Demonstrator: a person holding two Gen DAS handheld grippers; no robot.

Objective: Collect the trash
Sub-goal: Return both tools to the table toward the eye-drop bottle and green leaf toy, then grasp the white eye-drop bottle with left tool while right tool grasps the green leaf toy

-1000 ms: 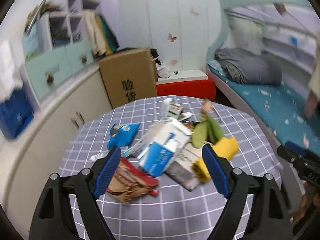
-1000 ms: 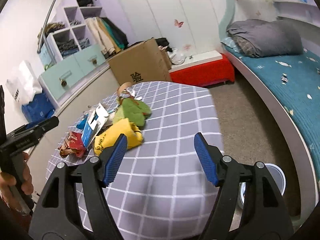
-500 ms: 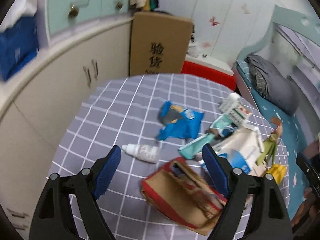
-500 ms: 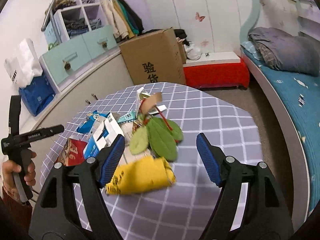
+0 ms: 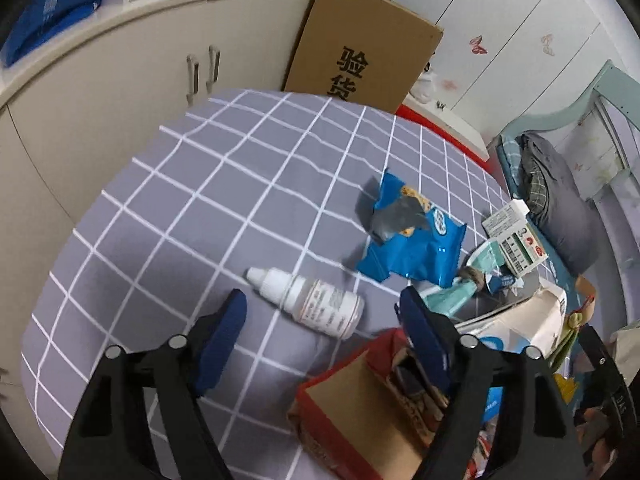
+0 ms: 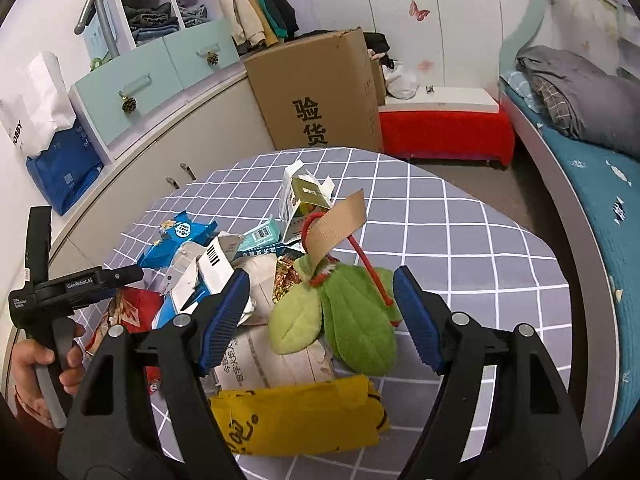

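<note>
A: Currently, what is the state of the left gripper (image 5: 322,314)?

B: Its 2 blue pads are spread wide and hold nothing. It hangs over the table (image 5: 208,184), with a small white bottle (image 5: 306,297) lying on its side between the pads, cap toward the left. A torn red-and-brown carton (image 5: 360,404) lies under the right pad.

A: And the right gripper (image 6: 320,304)?

B: Also spread, nothing pinched. It hangs above a green leaf-shaped plush (image 6: 348,320), with a yellow bag (image 6: 296,416) just in front of it.

A: Where is the trash?

B: It sits in 1 heap on the grid-patterned table. A blue snack wrapper (image 5: 412,248) lies just beyond the bottle. A white-and-blue box (image 6: 200,280) and a small milk carton (image 6: 300,204) lie behind the plush. A tan strap (image 6: 340,228) rises over the pile.
</note>
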